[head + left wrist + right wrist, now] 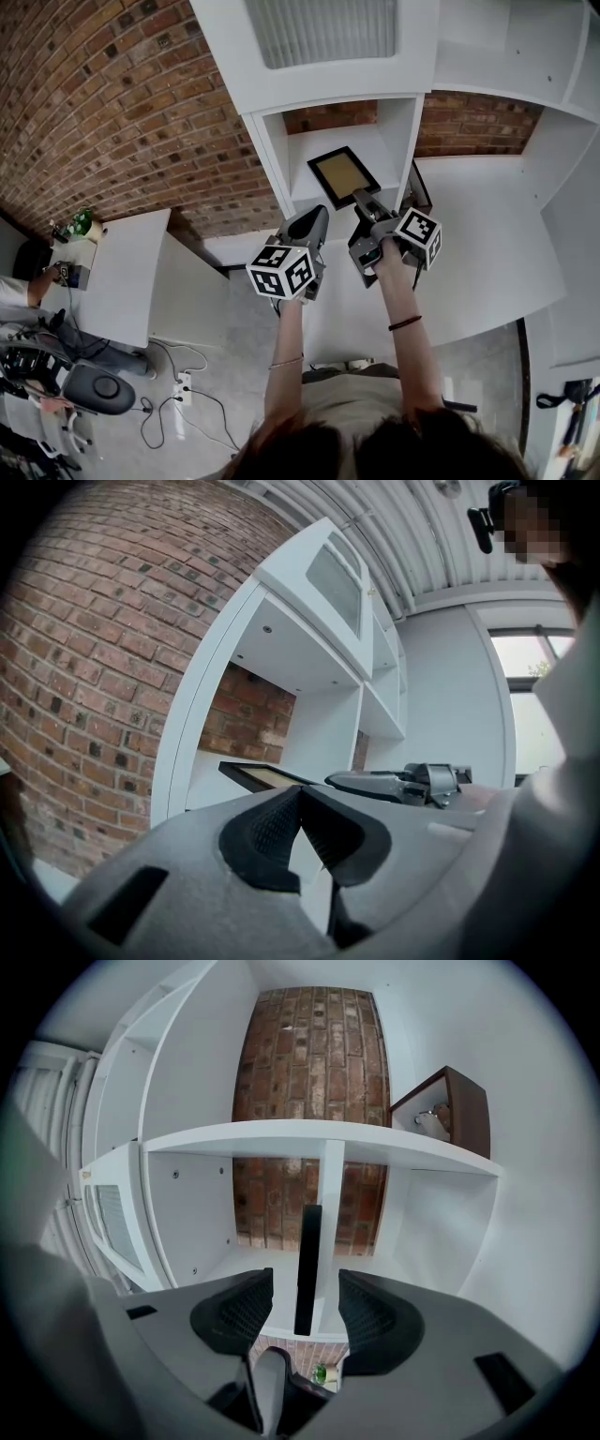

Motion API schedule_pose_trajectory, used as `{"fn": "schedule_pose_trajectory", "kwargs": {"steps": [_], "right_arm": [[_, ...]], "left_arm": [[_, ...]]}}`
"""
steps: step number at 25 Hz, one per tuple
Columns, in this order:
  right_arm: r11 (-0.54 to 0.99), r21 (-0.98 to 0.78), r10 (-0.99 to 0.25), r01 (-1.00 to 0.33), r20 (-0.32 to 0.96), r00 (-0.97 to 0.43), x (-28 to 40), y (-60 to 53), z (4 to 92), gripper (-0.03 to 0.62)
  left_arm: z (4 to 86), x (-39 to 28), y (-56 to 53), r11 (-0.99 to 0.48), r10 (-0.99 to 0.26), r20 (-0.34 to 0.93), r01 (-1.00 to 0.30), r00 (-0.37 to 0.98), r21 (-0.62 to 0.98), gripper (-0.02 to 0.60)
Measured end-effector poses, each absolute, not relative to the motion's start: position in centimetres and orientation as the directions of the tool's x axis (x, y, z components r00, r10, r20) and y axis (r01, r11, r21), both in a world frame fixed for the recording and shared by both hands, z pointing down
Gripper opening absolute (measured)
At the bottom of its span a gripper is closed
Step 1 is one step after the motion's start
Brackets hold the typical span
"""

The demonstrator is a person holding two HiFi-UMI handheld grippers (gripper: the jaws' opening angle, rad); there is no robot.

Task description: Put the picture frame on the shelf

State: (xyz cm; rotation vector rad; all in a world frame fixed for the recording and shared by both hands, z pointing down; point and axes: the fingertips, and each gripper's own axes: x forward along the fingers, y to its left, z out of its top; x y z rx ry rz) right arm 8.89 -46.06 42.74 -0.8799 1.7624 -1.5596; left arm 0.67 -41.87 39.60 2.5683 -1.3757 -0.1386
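A black picture frame (343,176) with a tan middle sits in the open compartment of the white shelf (398,131). My right gripper (364,199) is at the frame's near edge. In the right gripper view the frame (307,1267) shows edge-on as a dark bar between the jaws of the right gripper (306,1284), which stand open with a gap on each side. My left gripper (316,216) hovers just left of it, shut on nothing. In the left gripper view the left gripper (300,799) points toward the frame (267,776) and the right gripper (403,782).
A brown frame (419,195) leans in the compartment to the right, also seen as the brown frame (448,1119). A brick wall (112,112) is behind the shelf. A white table (122,272) stands to the left, with cables (178,394) and a chair on the floor.
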Motion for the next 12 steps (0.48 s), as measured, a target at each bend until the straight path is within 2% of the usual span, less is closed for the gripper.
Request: {"fn": "schedule_pose_trajectory", "kwargs": {"steps": [7,12], "right_arm": [[0.116,-0.992,-0.769,-0.043,-0.063,-0.636,8.9,-44.3,43.2,0.195],[0.170,-0.985,-0.732,-0.037,-0.101,-0.674,8.8,-43.1,43.1,0.125]], "left_arm": [[40.2,1.4,-40.5,-0.537,-0.833,0.015,-0.813,0.553,0.224,0.011],[40.8,2.0,-39.2,-0.545,-0.829,0.016,-0.812,0.560,0.208,0.011]]}}
